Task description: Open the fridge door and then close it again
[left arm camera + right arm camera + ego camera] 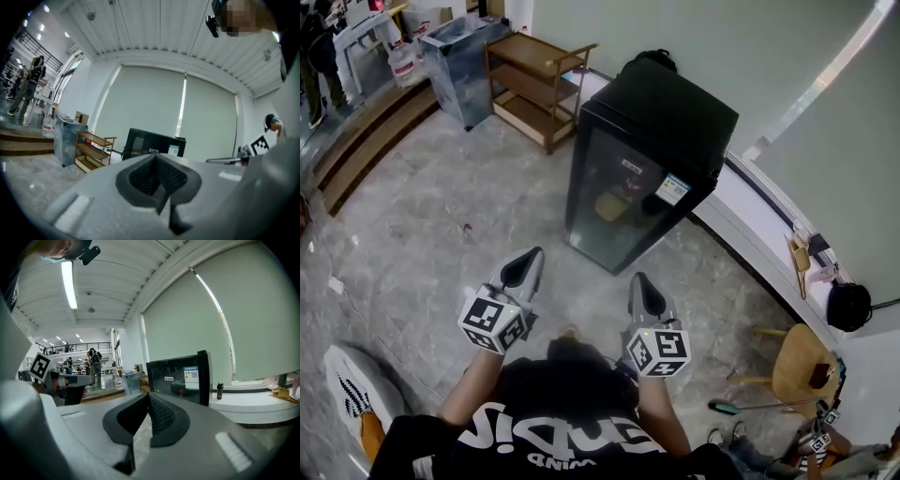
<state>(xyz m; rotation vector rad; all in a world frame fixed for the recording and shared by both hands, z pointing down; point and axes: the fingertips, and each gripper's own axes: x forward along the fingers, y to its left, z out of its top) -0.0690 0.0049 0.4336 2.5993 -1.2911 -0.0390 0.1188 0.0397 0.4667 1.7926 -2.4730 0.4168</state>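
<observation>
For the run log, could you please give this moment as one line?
stage: before opening | fridge: door closed, untouched | left gripper: shut, empty | right gripper: shut, empty

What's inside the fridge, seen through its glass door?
Through the fridge door's dark glass, a yellowish item and something red show dimly. Tint, reflections and a sticker hide the rest; what those items are can't be told.

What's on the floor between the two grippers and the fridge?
Nothing: in the head view only bare grey floor lies between the left gripper, the right gripper and the black fridge.
</observation>
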